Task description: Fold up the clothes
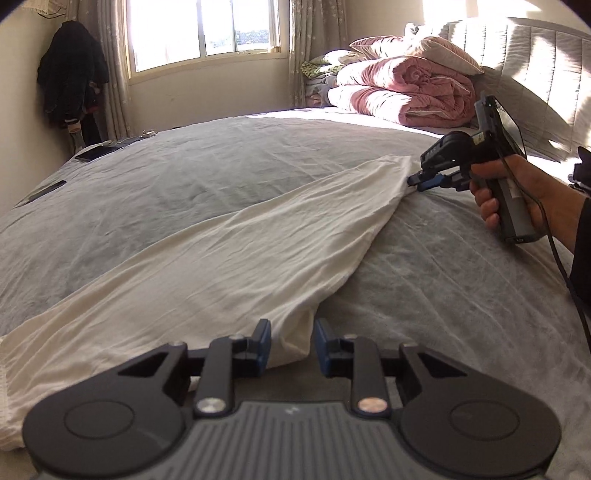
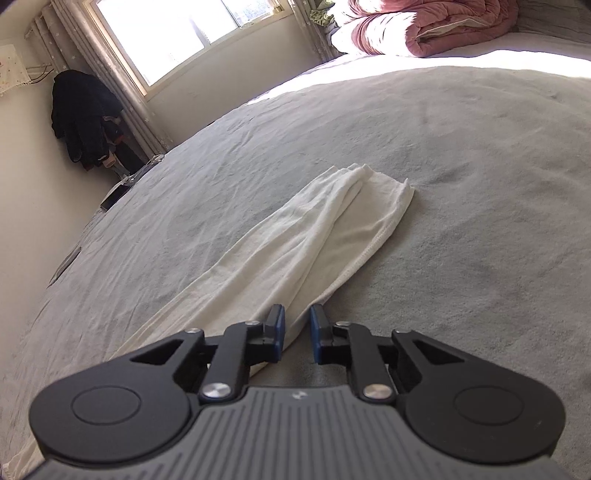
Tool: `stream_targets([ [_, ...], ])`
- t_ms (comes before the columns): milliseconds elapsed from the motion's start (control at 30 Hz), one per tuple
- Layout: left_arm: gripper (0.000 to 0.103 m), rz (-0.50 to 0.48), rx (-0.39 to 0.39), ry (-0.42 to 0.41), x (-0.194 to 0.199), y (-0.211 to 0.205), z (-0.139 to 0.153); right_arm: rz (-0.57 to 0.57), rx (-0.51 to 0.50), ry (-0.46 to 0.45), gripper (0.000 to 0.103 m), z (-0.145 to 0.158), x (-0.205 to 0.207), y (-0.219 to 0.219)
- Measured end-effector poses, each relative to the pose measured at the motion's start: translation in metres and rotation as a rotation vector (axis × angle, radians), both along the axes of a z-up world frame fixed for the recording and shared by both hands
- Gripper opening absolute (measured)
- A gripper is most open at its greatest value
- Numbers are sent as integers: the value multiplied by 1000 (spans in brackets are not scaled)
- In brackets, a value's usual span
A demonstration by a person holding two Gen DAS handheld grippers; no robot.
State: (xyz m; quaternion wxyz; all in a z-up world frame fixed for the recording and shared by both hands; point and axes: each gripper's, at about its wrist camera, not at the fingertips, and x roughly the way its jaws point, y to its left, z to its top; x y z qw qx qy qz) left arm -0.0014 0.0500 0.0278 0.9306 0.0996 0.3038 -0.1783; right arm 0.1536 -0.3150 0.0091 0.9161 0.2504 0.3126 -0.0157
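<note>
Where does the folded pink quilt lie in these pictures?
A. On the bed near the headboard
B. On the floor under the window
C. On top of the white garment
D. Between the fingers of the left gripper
A: the pink quilt lies folded on the bed against the headboard, far from the white garment.

From the left wrist view we look low across the bed point(image 1: 155, 177) toward the window point(image 1: 201, 29) and headboard point(image 1: 532, 74), our own fingers point(image 1: 263, 341) close at the bottom edge. The right wrist view sits just as low, tilted, facing the same window point(image 2: 177, 33). Both views share the white garment point(image 1: 236, 254), the pink quilt point(image 1: 406, 88) and the dark clothes point(image 1: 70, 70) hanging in the corner.
</note>
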Motion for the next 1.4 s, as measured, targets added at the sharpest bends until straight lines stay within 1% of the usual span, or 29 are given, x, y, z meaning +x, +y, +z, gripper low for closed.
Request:
stream_targets([
  [67, 22, 24, 17, 7, 6, 0, -4, 8, -22, 0, 5, 0, 3, 0],
  [100, 19, 35, 21, 11, 9, 1, -5, 12, -33, 1, 1, 0, 5, 0],
  [200, 8, 53, -30, 47, 14, 9, -2, 33, -44, 1, 1, 4, 11, -1],
  [267, 6, 60, -69, 78, 16, 14, 0, 46, -49, 1, 1, 7, 14, -2],
  [333, 6, 68, -110, 104, 18, 18, 2, 57, -58, -11, 1, 12, 12, -3],
  [467, 6, 110, -239, 145, 23, 37, 11, 78, -70, -34, 1, 23, 10, -7],
  [633, 5, 140, -359, 204, 27, 49, 13, 116, -125, -11, 1, 22, 12, -5],
  [767, 5, 162, -401, 253, 28, 56, 9, 140, -150, 31, 1, 10, 9, -8],
  [867, 5, 175, -428, 257, 29, 60, 10, 144, -106, -27, 1, 14, 0, -18],
  [933, 5, 180, -445, 259, 30, 61, 10, 143, -109, -53, 1, 21, -2, -18],
  [967, 5, 184, -451, 260, 31, 62, 10, 147, -123, -54, 1, 22, -1, -16],
  [1033, 5, 194, -450, 264, 32, 63, 9, 168, -219, -7, 1, 15, 6, -6],
  [1100, 5, 202, -449, 267, 32, 65, 7, 193, -284, 17, 1, 5, 10, 1],
  [1133, 5, 198, -443, 269, 32, 63, 7, 200, -315, 11, 3, 5, 8, 5],
  [1167, 5, 194, -438, 270, 32, 62, 6, 206, -347, 2, 7, 7, 5, 8],
  [1233, 5, 186, -426, 273, 31, 60, 5, 254, -424, -17, 27, 9, 2, 18],
  [1300, 6, 179, -416, 275, 31, 57, 4, 306, -501, -37, 44, 10, -1, 28],
  [1400, 6, 185, -419, 277, 32, 59, 3, 385, -618, -66, 44, 13, -6, 44],
])
